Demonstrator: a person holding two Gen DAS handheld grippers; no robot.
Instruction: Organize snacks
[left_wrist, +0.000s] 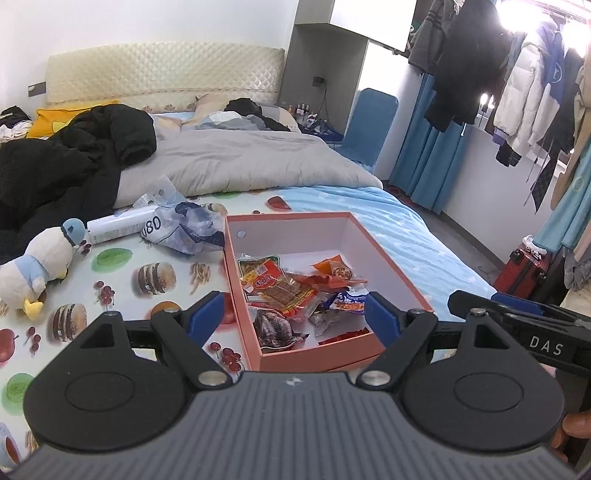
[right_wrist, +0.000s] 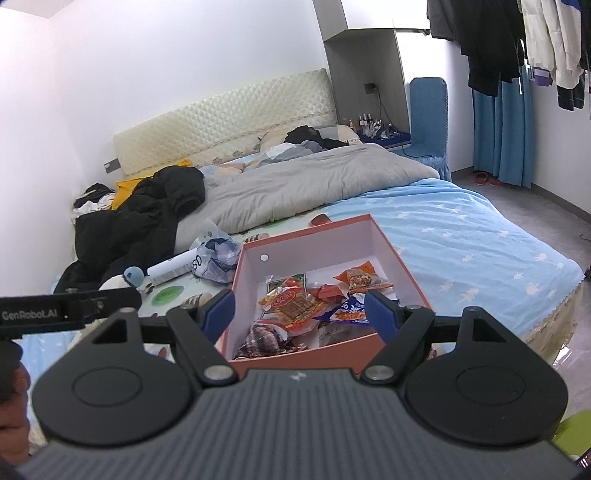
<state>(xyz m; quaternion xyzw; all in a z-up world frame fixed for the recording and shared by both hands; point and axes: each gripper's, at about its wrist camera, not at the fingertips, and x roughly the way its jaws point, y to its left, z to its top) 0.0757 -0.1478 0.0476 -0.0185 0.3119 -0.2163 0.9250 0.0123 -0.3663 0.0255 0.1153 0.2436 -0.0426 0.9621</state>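
Snack packets: a loose heap of small crinkly plastic snack packets (left_wrist: 291, 295) lies in the near half of the orange cardboard box with white lining (left_wrist: 332, 354), centre of the left wrist view; the same heap (right_wrist: 295, 306) sits centre in the right wrist view.
Box position: it rests on the food-print sheet on the bed (left_wrist: 147, 258), with its near wall just ahead of both grippers.
Handling, judged: the packets look light, soft and slippery, and the film would crumple under pressure. The red-and-yellow packet of brown strips (left_wrist: 275, 286) lies on top, and a sealed edge seems the safest place to pinch it. The dark purple-brown packet (left_wrist: 275, 326) near the front wall looks partly tucked under others.
Box, judged: stiff but light, likely to slide on the sheet if nudged.
Left gripper (left_wrist: 293, 314): blue-padded fingers (left_wrist: 207, 314) spread wide, holding nothing and touching nothing, hovering before the box's near end.
Right gripper (right_wrist: 301, 314): fingers (right_wrist: 382, 317) spread just as wide, empty, poised over the box's near wall; contact with the box cannot be told.
Off-box clutter: a crumpled blue-and-white plastic bag (left_wrist: 188, 230) and a white cylindrical can (left_wrist: 118, 225) lie left of the box, and a plush duck toy (left_wrist: 40, 264) lies at the far left.
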